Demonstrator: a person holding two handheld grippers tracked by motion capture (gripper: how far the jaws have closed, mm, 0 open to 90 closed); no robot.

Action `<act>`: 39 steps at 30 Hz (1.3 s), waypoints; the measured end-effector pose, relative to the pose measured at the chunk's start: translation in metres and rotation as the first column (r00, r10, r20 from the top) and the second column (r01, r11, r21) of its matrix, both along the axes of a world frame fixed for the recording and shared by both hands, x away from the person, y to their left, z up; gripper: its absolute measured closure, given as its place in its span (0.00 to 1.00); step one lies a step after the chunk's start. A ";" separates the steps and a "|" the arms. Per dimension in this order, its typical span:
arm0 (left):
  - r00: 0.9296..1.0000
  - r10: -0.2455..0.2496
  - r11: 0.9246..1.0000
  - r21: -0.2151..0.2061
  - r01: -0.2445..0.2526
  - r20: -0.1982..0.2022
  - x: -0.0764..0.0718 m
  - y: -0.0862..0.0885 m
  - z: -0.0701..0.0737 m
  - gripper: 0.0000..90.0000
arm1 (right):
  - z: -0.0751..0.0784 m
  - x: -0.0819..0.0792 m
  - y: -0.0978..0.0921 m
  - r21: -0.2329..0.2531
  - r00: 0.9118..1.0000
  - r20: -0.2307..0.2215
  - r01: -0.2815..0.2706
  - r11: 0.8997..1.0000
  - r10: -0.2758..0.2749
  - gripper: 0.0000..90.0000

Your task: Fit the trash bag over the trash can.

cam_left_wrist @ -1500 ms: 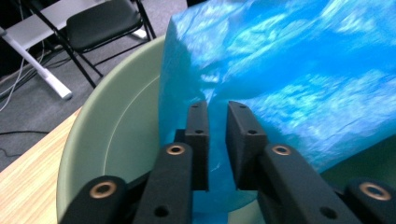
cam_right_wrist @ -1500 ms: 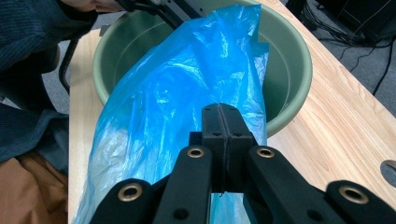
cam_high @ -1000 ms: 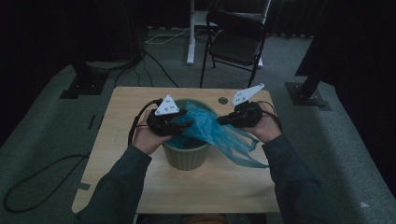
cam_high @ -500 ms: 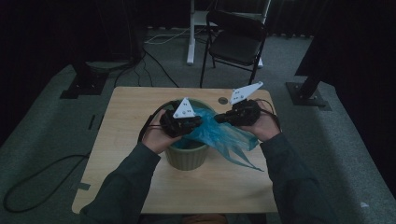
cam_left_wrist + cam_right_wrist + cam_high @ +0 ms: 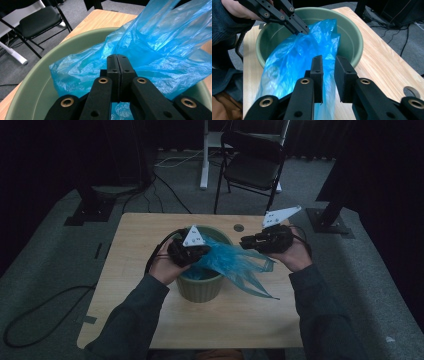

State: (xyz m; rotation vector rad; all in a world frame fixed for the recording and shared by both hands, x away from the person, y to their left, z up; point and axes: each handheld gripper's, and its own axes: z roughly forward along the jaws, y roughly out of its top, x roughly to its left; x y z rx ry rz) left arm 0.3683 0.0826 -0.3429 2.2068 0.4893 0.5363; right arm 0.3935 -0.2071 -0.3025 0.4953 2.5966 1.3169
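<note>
A green pot (image 5: 200,289) stands mid-table with a crumpled blue plastic bag (image 5: 235,262) spilling out of it to the right. My left gripper (image 5: 204,251) hovers over the pot's mouth. Its jaws are shut and pinch the top edge of the bag (image 5: 162,50), as the right gripper view also shows on the left gripper (image 5: 304,30). To the right of the pot, my right gripper (image 5: 243,241) points left. Its jaws (image 5: 328,60) stand open just above the bag (image 5: 294,60), and film shows through the gap. The pot's rim (image 5: 352,32) lies beyond.
The wooden table (image 5: 140,235) has a round cable hole (image 5: 239,227) behind the pot. A black folding chair (image 5: 255,167) stands past the far edge. Black stand bases sit on the floor at the left (image 5: 92,207) and right (image 5: 330,222).
My left gripper has moved right, from the pot's left rim to over its mouth, and now has the bag's top. The right gripper has stayed almost still.
</note>
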 end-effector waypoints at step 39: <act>0.991 0.130 0.989 -0.073 -0.132 -0.025 0.011 0.034 -0.001 0.99 | -0.034 -0.020 -0.034 -0.041 0.998 -0.047 0.050 0.998 -0.052 0.88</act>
